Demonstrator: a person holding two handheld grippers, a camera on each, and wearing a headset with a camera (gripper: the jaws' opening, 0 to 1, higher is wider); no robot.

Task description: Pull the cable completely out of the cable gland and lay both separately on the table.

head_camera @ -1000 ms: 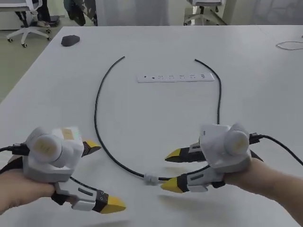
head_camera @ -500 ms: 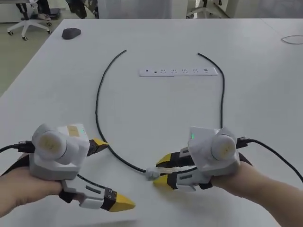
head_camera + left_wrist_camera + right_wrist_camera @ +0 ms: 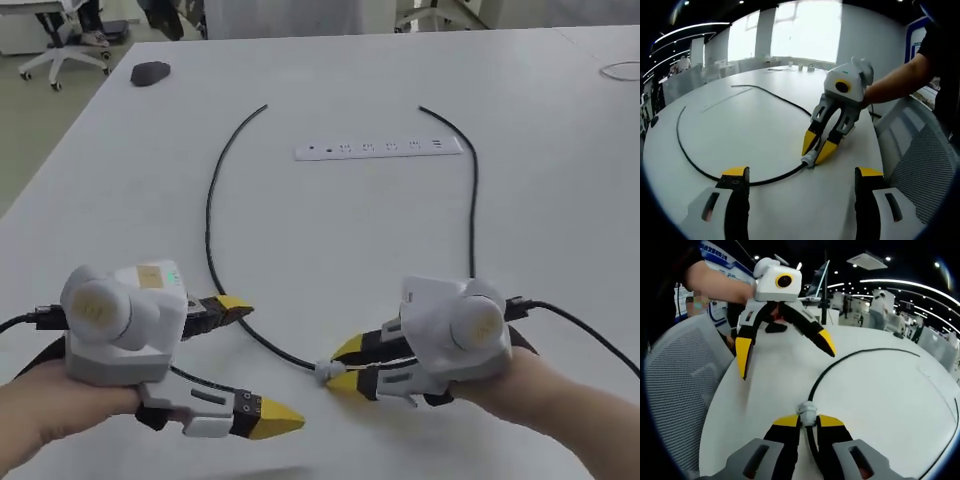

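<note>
On the smooth, matte white tabletop (image 3: 330, 240) lies a thin black round-section cable (image 3: 208, 230), bent into a broad U whose two free ends point toward 12 o'clock. At the bottom of the U, at 6 o'clock, the cable passes through a small pale grey cable gland (image 3: 323, 373), a short knurled-looking plastic collar resting on the surface. The right tool (image 3: 338, 368), with a white moulded housing and tapered black jaws capped in yellow, reaches in from 3 o'clock. Its jaws are drawn almost together with the cable between them just behind the gland (image 3: 807, 412); whether they actually press on the sheath cannot be told. The left tool (image 3: 260, 362), of the same build, sits at 9 o'clock of the gland with its jaws spread wide and nothing between them. A flat white rectangular power strip (image 3: 378, 149) lies at 12 o'clock inside the U, and a dark rounded computer mouse (image 3: 150, 72) rests at 10 o'clock.
</note>
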